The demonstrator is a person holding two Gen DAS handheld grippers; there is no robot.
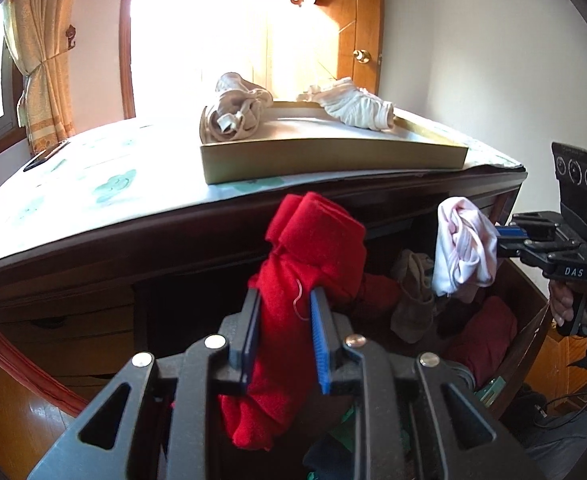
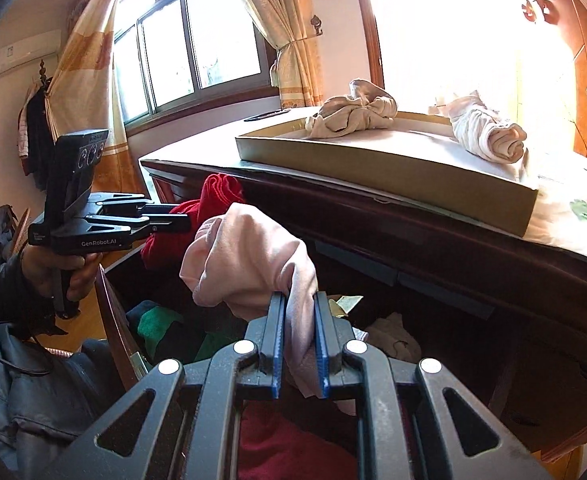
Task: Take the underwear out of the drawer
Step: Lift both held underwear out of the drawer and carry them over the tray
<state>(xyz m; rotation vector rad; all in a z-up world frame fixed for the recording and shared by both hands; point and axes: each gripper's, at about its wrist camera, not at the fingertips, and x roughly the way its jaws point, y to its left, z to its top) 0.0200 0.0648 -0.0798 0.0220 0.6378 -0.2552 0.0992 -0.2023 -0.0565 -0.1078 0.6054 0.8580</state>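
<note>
Left gripper (image 1: 285, 320) jaws clamped on red underwear (image 1: 309, 248); right gripper (image 2: 299, 336) jaws clamped on pink underwear (image 2: 249, 256). Both garments hung above open drawer (image 2: 113, 300). Advice: lift clear of worktop (image 1: 93, 184) edge, release into tray (image 1: 333, 160).

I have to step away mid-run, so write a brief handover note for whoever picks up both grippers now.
Left gripper: shut on the red garment, held above the open drawer.
Right gripper: shut on the pink garment, also clear of the drawer.
Done: two pale garments already lie in the shallow tray on the dresser top.
Left: set down both held pieces, probably in that tray; more clothes remain in the drawer.
</note>
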